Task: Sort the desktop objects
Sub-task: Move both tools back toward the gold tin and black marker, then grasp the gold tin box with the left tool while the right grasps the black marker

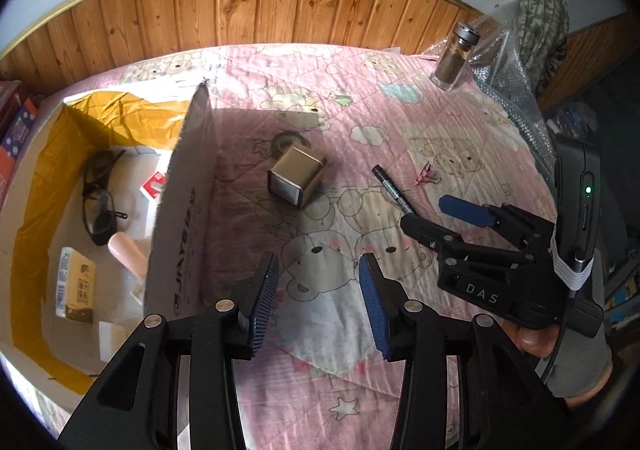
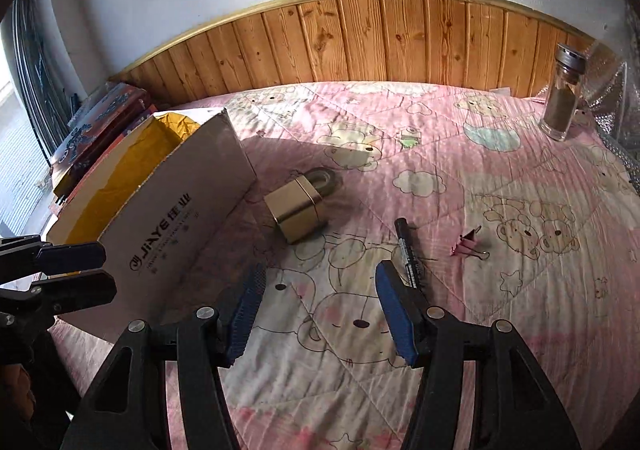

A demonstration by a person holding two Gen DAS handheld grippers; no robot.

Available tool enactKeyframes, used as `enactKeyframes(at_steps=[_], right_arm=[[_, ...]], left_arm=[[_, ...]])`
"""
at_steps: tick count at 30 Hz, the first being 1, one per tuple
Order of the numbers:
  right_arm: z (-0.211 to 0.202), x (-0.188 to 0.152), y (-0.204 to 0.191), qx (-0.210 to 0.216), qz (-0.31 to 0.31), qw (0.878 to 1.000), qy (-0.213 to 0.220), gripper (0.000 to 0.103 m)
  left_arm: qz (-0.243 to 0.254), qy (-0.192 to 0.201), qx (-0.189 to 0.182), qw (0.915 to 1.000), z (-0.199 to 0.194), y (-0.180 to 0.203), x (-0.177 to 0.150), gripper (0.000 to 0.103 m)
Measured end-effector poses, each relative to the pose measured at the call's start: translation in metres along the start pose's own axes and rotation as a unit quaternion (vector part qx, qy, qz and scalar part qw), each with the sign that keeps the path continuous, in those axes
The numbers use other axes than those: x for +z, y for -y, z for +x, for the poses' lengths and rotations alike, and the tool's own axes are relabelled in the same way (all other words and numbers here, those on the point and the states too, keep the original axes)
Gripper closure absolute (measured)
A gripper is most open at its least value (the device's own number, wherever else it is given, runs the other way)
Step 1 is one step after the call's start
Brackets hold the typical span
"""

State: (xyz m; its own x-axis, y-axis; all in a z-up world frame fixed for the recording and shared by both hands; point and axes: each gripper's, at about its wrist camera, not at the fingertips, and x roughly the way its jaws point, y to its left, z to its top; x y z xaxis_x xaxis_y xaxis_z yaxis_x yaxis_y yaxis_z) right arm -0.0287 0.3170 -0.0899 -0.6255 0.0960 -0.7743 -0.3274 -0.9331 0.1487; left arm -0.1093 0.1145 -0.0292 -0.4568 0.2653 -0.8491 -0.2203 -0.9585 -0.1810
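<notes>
Cardboard box [image 1: 176,210] at the bed's left edge already holds eyeglasses [image 1: 100,194], a small carton [image 1: 78,282], a pink tube [image 1: 128,254] and a red-and-white packet [image 1: 154,186]. Left on the pink quilt [image 1: 400,110]: a gold tin [image 1: 296,180] beside the box wall, a tape roll [image 1: 286,140] behind it, a black marker [image 2: 408,254], a pink binder clip [image 2: 468,244], and a spice jar [image 2: 564,90] at the far right corner. Left claw [image 1: 320,298] and right claw [image 2: 320,310] hang released, empty; sorting looks roughly half done.
</notes>
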Motion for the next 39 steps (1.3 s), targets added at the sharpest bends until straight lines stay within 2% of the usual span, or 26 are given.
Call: enactKeyframes(at_steps=[2,4,6,8,9,13,16,18,19,21,24,26,28,29,35,39], right_arm=[[0.015,0.000,0.013,-0.015,0.005,1.000,-0.022,0.044],[0.028,0.002,0.024,-0.018,0.013,0.999,-0.037,0.044],[0.036,0.004,0.033,-0.022,0.020,0.998,-0.051,0.044],[0.043,0.005,0.038,-0.026,0.021,0.997,-0.064,0.044],[0.046,0.005,0.039,-0.028,0.021,0.997,-0.069,0.044],[0.066,0.006,0.047,-0.039,0.024,0.995,-0.094,0.043],[0.084,0.006,0.056,-0.051,0.029,0.992,-0.115,0.043],[0.095,0.005,0.059,-0.054,0.029,0.990,-0.127,0.043],[0.096,0.005,0.057,-0.057,0.021,0.991,-0.121,0.042],[0.100,0.008,0.052,-0.064,0.005,0.991,-0.120,0.043],[0.100,0.010,0.051,-0.077,-0.001,0.990,-0.116,0.054],[0.099,0.010,0.052,-0.084,-0.004,0.990,-0.116,0.072],[0.098,0.011,0.055,-0.074,0.007,0.990,-0.117,0.086],[0.097,0.011,0.056,-0.069,0.013,0.991,-0.117,0.088],[0.086,0.019,0.056,-0.012,0.059,0.993,-0.106,0.088],[0.077,0.022,0.053,0.008,0.067,0.993,-0.096,0.088]], left_arm=[[0.003,-0.019,0.011,0.9998,0.027,0.000,0.015,0.058],[0.006,-0.043,-0.011,0.9990,0.055,-0.003,0.031,0.057],[0.011,-0.050,0.017,0.9986,0.076,-0.005,0.045,0.058],[0.029,-0.065,0.002,0.9975,0.094,-0.004,0.057,0.058],[0.034,-0.071,0.008,0.9969,0.102,-0.004,0.062,0.058],[0.068,-0.078,0.018,0.9945,0.124,0.001,0.076,0.057],[0.092,-0.055,0.043,0.9933,0.132,0.002,0.082,0.052],[0.091,-0.051,0.052,0.9932,0.139,0.002,0.087,0.050],[0.088,-0.050,0.054,0.9934,0.141,0.001,0.091,0.050],[0.077,-0.054,0.046,0.9945,0.147,-0.004,0.095,0.047],[0.053,-0.069,0.032,0.9957,0.156,-0.010,0.097,0.046],[0.046,-0.074,0.031,0.9957,0.160,-0.013,0.094,0.046],[0.040,-0.081,0.030,0.9954,0.162,-0.013,0.090,0.048],[0.037,-0.087,0.028,0.9951,0.164,-0.014,0.089,0.049],[0.039,-0.082,0.044,0.9949,0.157,-0.013,0.081,0.052],[0.038,-0.077,0.048,0.9951,0.142,-0.011,0.079,0.052]])
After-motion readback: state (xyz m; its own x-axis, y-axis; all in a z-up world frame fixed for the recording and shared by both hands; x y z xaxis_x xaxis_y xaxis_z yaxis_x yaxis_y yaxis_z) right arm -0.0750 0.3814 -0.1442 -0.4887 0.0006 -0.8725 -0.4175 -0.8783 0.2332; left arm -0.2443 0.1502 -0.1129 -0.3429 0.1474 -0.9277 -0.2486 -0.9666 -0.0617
